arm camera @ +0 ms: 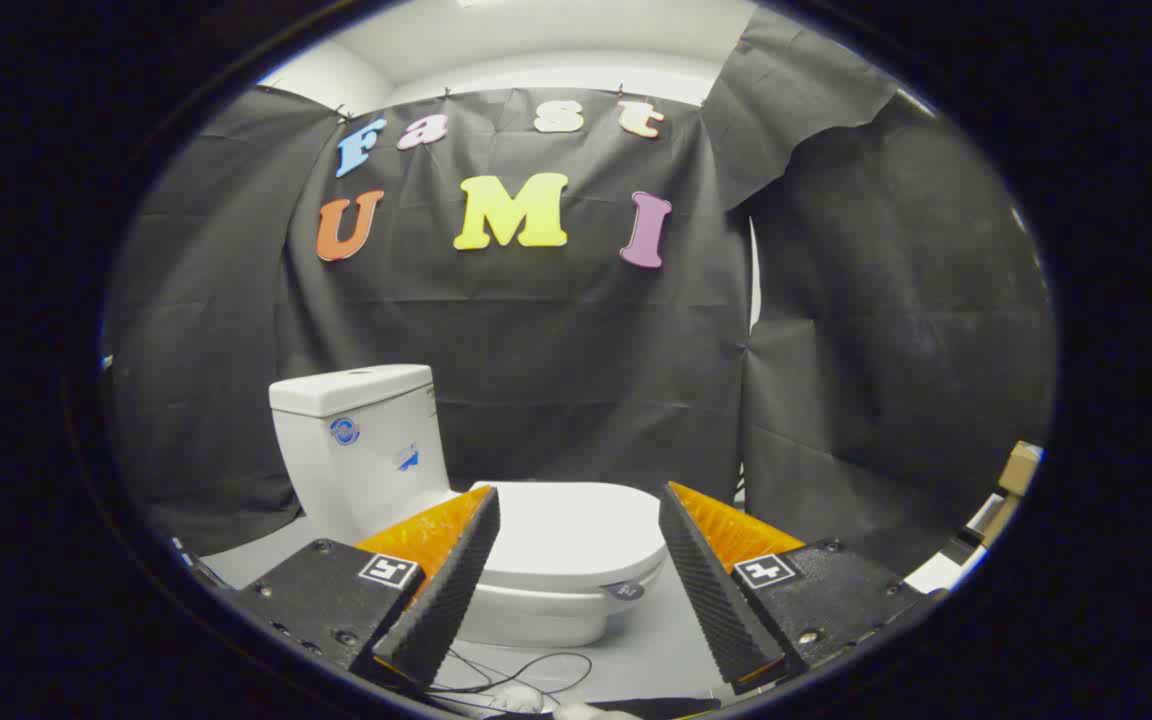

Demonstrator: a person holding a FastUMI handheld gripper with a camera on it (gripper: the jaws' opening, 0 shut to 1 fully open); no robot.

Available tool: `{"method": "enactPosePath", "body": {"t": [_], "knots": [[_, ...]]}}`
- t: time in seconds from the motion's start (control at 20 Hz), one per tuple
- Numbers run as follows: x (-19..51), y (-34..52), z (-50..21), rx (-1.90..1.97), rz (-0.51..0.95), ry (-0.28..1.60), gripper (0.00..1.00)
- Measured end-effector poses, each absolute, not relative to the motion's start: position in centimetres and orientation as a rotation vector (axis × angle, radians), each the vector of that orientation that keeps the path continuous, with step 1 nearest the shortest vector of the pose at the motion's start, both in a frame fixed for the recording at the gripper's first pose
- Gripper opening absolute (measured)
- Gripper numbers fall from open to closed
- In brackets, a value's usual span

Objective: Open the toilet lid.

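While the lid (571,525) lies flat, covering the toilet (376,455) bowl, it sits just beyond the gripper (579,505); its fingers (451,585) spread wide, holding nothing.

The setting is a staged recording booth fitted out as a bathroom, not a lived-in home. Black cloth (576,350) hangs as the walls, pinned along its top edge, with a plain white wall and ceiling (556,40) visible above it and through a gap between panels. A white toilet (456,500) with its lid (571,530) down stands on a bare grey floor (646,640), where loose cables (526,672) trail.
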State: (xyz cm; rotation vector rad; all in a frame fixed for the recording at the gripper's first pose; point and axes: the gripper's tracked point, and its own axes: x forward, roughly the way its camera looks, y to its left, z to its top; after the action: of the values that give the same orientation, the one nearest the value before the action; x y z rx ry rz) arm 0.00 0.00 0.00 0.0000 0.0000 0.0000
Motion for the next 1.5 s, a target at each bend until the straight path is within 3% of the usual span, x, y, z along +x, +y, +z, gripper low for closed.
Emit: {"method": "enactPosePath", "body": {"t": [0.75, 1.25, 1.5], "knots": [[2.3, 0.6, 1.8, -0.009, 0.026, -0.03, 1.0], [10.6, -1.7, 2.7, 0.137, 0.059, -0.016, 1.0], [14.8, -5.1, -0.5, 0.299, 0.066, 0.069, 1.0]]}}
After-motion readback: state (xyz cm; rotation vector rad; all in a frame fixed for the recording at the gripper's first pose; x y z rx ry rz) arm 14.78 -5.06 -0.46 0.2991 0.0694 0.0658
